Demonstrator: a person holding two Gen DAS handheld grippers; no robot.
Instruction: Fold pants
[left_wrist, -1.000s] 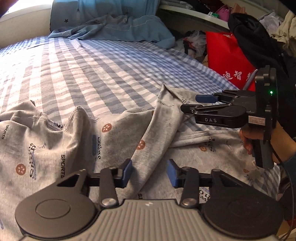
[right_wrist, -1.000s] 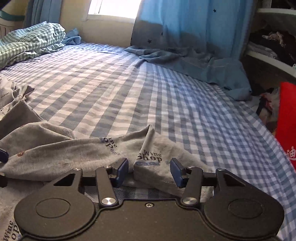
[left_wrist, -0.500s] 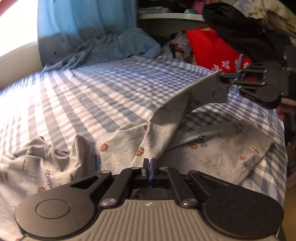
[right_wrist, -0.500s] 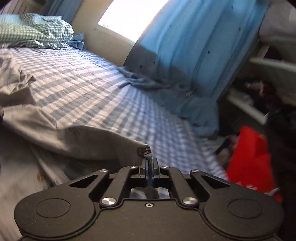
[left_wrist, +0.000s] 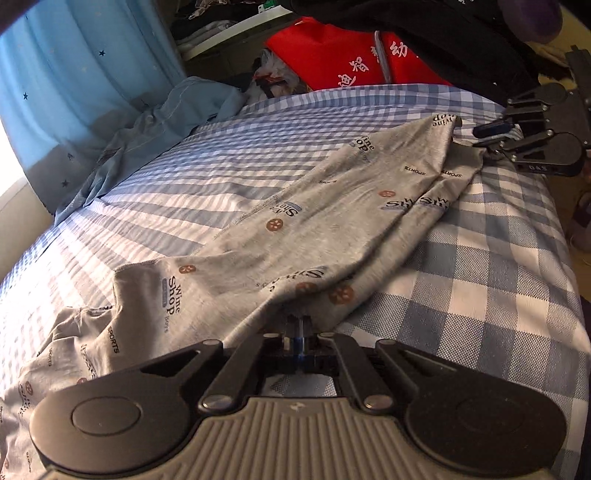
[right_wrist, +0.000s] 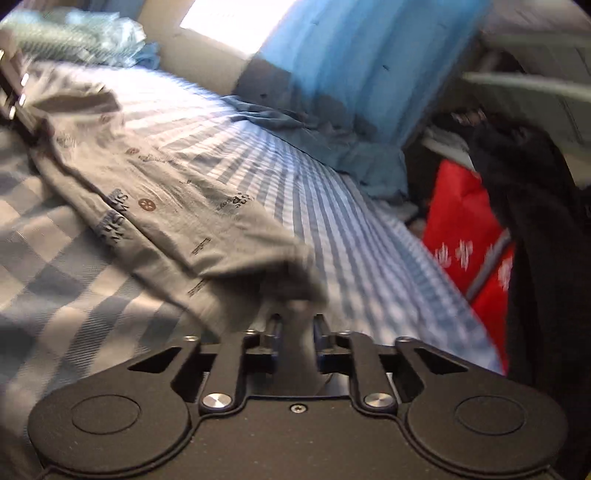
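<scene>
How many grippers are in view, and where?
2. The left gripper, at the bottom of its own view, is shut on the pants. The right gripper is at the far bed edge, jaws just opening, cloth between them.

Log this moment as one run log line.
left gripper: shut on pants | right gripper: jaws just opening, pants hem between | bed

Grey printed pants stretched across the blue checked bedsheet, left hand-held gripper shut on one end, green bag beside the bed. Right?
Not quite: the bag beside the bed is red with white characters, not green, as the left wrist view shows. The rest holds: the grey printed pants lie stretched across the blue checked bedsheet, and the left hand-held gripper is shut on one end.
</scene>
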